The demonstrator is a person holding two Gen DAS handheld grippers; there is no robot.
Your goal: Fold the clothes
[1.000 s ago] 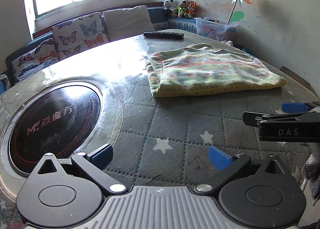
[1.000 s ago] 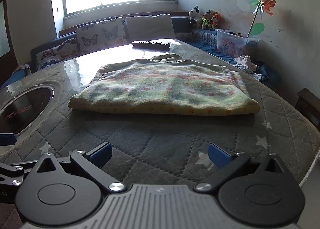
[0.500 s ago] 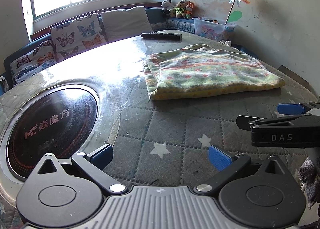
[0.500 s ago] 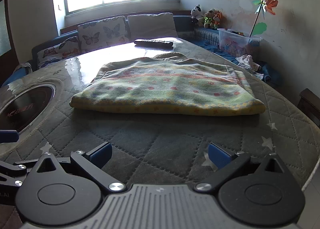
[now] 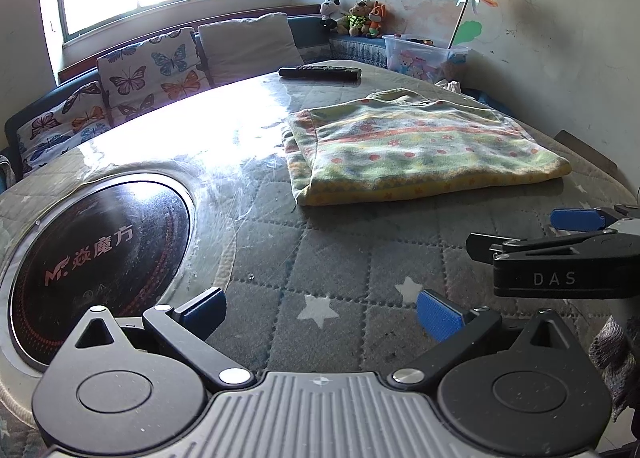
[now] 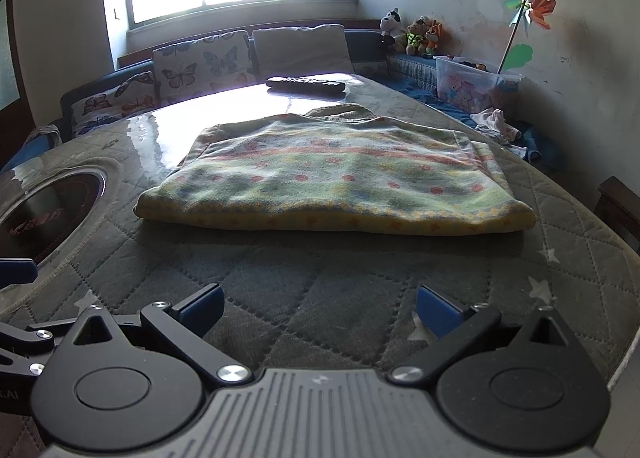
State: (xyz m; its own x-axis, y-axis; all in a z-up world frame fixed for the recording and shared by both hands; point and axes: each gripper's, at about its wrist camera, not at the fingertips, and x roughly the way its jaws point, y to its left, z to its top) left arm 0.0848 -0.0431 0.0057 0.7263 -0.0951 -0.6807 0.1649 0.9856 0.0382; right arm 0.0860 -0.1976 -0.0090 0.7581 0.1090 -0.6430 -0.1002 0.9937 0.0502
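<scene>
Fleecy striped garment (image 6: 336, 173), folded flat on quilted, star-stitched table cover (image 6: 304, 290).

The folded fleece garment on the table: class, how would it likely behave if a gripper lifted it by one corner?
The folded fleece garment looks soft and thick, so it would probably droop and unfold. Its stacked layers would likely slide apart. It seems light for its bulk.

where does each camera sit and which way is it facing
Left wrist: on the left tool, low over the table, facing the window; garment ahead right, cooktop left, right tool at right edge.
Right wrist: on the right tool, squarely facing the garment; left tool's tip at left edge.
Shared: garment, remote, cooktop.
</scene>
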